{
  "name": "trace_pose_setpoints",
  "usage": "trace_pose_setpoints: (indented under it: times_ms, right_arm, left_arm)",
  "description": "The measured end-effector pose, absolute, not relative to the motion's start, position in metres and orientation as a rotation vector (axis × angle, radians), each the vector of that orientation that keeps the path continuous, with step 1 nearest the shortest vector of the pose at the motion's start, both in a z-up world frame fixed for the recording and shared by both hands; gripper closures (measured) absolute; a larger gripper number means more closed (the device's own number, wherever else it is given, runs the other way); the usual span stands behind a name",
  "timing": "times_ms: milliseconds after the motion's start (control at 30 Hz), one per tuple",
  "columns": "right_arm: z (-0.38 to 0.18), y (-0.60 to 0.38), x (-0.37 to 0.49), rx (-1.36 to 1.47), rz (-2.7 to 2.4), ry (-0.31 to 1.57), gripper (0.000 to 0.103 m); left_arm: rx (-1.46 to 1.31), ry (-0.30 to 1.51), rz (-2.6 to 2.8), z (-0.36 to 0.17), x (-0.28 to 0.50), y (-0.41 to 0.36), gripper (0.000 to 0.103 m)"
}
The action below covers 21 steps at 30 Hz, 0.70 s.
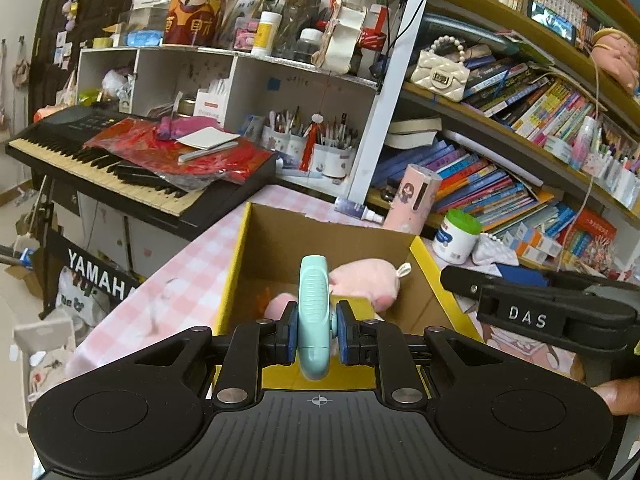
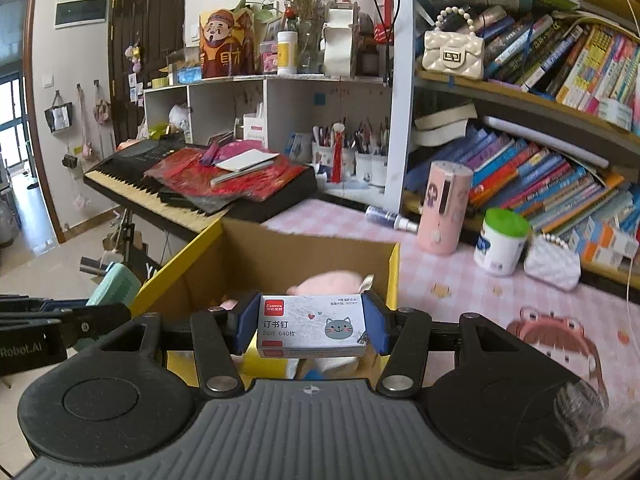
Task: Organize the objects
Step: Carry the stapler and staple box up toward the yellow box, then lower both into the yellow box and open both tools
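Observation:
My left gripper (image 1: 316, 334) is shut on a mint-green stapler (image 1: 314, 312), held upright above the near edge of an open cardboard box (image 1: 280, 236) with yellow flaps. A pink plush toy (image 1: 366, 280) lies inside the box. My right gripper (image 2: 311, 328) is shut on a small white box of staples (image 2: 312, 330) with a cat drawing, also over the cardboard box (image 2: 304, 252), where the pink plush toy (image 2: 328, 282) shows behind it. The right gripper's black body (image 1: 540, 316) appears at the right of the left wrist view; the stapler (image 2: 114, 286) shows at the left of the right wrist view.
The box sits on a pink checked tablecloth (image 2: 460, 280). Behind it stand a pink cylinder (image 2: 444, 208), a white jar with a green lid (image 2: 500, 240) and a small spray bottle (image 2: 388, 218). A black keyboard (image 1: 120, 160) under red wrapping is at the left, crowded bookshelves (image 1: 520, 128) at the right.

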State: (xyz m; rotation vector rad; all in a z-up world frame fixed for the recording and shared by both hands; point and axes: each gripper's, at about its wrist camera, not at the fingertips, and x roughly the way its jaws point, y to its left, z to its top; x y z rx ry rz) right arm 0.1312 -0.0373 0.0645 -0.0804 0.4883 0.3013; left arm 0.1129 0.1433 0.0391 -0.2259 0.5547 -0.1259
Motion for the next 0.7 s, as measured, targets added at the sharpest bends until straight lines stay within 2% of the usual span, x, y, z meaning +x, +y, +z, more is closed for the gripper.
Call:
trace_pose_setpoints:
  times_ms: [700]
  right_arm:
    - [0.043,-0.054,0.233,-0.087,0.368,0.536,0.052]
  left_arm:
    - [-0.053,0.691,-0.065,-0.005,0.202,0.100,0.086]
